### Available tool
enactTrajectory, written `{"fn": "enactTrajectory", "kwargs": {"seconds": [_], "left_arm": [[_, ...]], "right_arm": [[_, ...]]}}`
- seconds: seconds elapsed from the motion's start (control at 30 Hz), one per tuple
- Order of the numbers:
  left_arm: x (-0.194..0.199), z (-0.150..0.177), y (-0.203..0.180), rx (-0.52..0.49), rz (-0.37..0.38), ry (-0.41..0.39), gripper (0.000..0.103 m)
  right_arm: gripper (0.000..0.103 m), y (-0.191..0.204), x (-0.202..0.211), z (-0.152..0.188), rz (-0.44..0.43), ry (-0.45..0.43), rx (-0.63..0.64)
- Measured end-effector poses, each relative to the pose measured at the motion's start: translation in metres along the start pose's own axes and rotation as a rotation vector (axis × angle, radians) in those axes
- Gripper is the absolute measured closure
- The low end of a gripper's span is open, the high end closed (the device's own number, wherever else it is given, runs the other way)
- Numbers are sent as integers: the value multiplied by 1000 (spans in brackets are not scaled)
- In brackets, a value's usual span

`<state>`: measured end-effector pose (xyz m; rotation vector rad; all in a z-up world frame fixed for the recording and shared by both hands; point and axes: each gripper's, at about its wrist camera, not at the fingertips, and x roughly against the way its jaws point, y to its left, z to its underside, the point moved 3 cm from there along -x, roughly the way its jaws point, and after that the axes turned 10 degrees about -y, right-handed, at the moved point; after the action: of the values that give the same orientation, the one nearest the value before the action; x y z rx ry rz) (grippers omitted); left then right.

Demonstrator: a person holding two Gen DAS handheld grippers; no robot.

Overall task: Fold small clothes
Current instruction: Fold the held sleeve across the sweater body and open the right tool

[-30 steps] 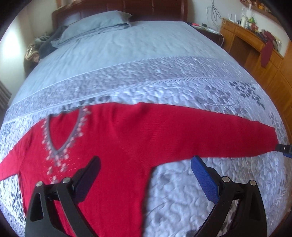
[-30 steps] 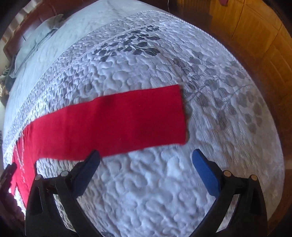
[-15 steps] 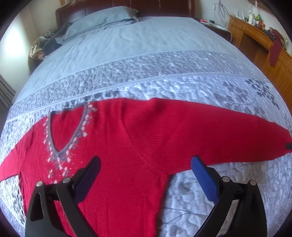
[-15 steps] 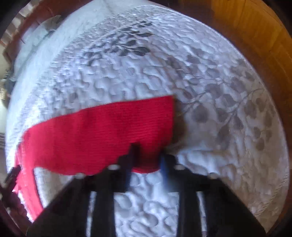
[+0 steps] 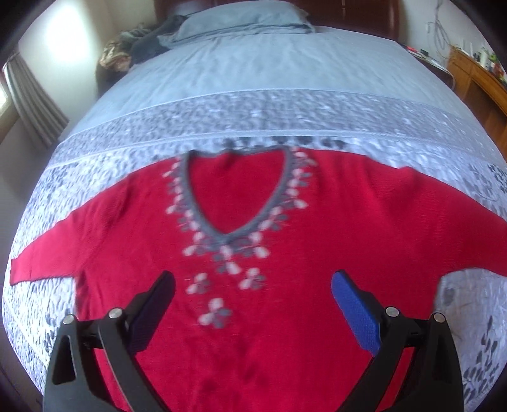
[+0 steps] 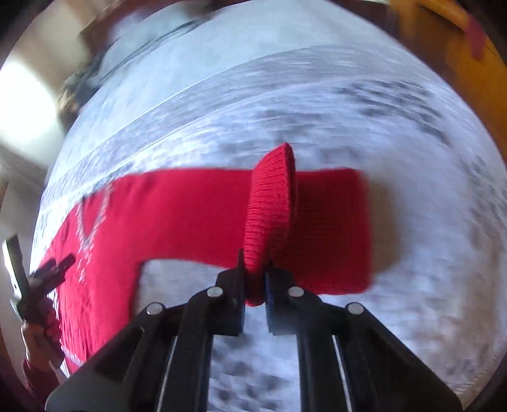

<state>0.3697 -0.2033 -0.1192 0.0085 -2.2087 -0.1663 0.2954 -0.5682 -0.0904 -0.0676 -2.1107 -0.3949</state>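
A red sweater (image 5: 332, 228) with a grey V-neck and white-grey flower trim lies flat on the bed, sleeves spread left and right. My left gripper (image 5: 253, 294) hovers open above its chest, nothing between the fingers. In the right wrist view my right gripper (image 6: 255, 279) is shut on the cuff (image 6: 269, 215) of the sweater's right sleeve. The cuff is lifted and curled back over the rest of the sleeve (image 6: 336, 222). The other gripper (image 6: 47, 272), held by a hand, shows at the left edge of that view.
The bed carries a grey-white patterned quilt (image 5: 317, 117), with a blue pillow (image 5: 240, 16) and dark clothes (image 5: 136, 47) at the headboard. A wooden dresser (image 5: 481, 82) stands to the right of the bed. A curtain (image 5: 28, 101) hangs at the left.
My right gripper closed on the sleeve cuff, lifted it and carried it left over the sleeve. The left gripper moved left along the sweater, from the armpit to above the neckline.
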Motion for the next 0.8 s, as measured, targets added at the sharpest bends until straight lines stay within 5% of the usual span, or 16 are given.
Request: {"fn": "enactTrajectory", "kwargs": {"seconds": [0.23,0.33,0.47,0.57,0.8], "left_arm": [[5,2,52,67,8,1,4],[6,2,54,78,42,9,4],[6,2,42,69,83,13,4],[3,2,14,51,148,35,5],[-8,14,-74,62,427,208,13]], "right_arm": [[93,143,-57,15,-183,64,103],[65,172,-73,24,-161,89,155],[69,152,-58,34,-211,65,99],[69,119,-43,46,-160,38,66],[69,62,-5,97,-117,-13,32]]}}
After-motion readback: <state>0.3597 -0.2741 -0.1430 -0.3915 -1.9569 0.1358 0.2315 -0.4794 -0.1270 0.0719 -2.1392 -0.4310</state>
